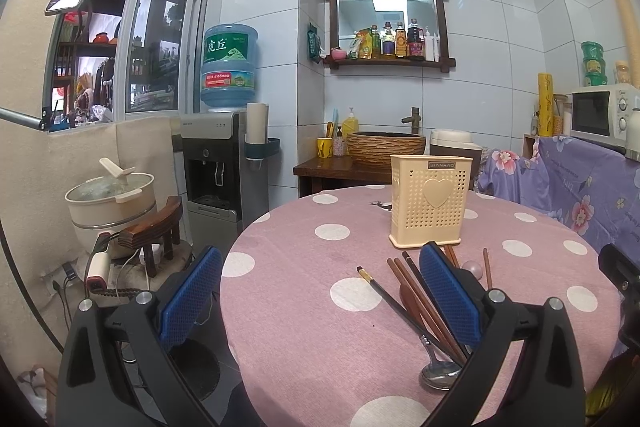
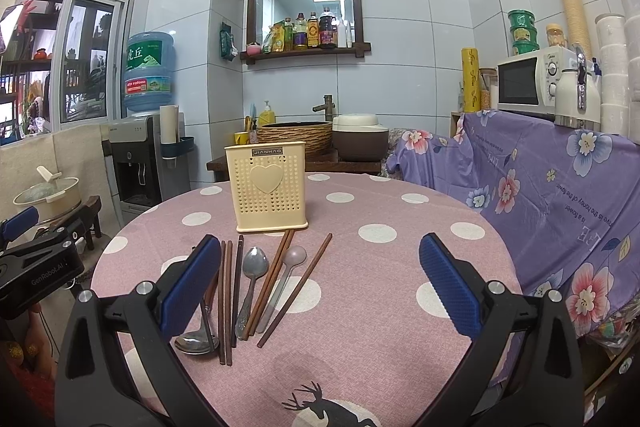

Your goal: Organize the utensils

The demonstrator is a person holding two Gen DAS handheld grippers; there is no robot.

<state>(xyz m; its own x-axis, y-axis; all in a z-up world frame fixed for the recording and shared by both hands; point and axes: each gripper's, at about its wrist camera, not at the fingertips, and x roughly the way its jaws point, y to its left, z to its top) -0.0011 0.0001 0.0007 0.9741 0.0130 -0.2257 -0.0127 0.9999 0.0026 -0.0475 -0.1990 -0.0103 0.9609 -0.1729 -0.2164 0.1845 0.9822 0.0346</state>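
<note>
Utensils lie loose in a fan on the round bench, which wears a pink cloth with white polka dots and a dark deer print at its near edge. Behind them, upright toward the middle of the bench, stands the cream plastic utensil holder, a boxy caddy with perforated walls and a raised heart on its face. The left gripper hovers at the bench's left edge, its black frame ending in blue ribbed pads, jaws wide apart with nothing between them. The right gripper hangs over the near side of the bench, jaws just as wide apart and holding nothing. Between its fingers lie the slim brown wooden chopsticks, two side by side near the left pad, others angled toward the holder, and one chopstick lying apart to the right. Among them rests a dull metal spoon, bowl toward the holder, just beside a pale pink plastic spoon. A shinier steel spoon lies nearest, bowl toward the camera, partly hidden by the left pad.
</note>
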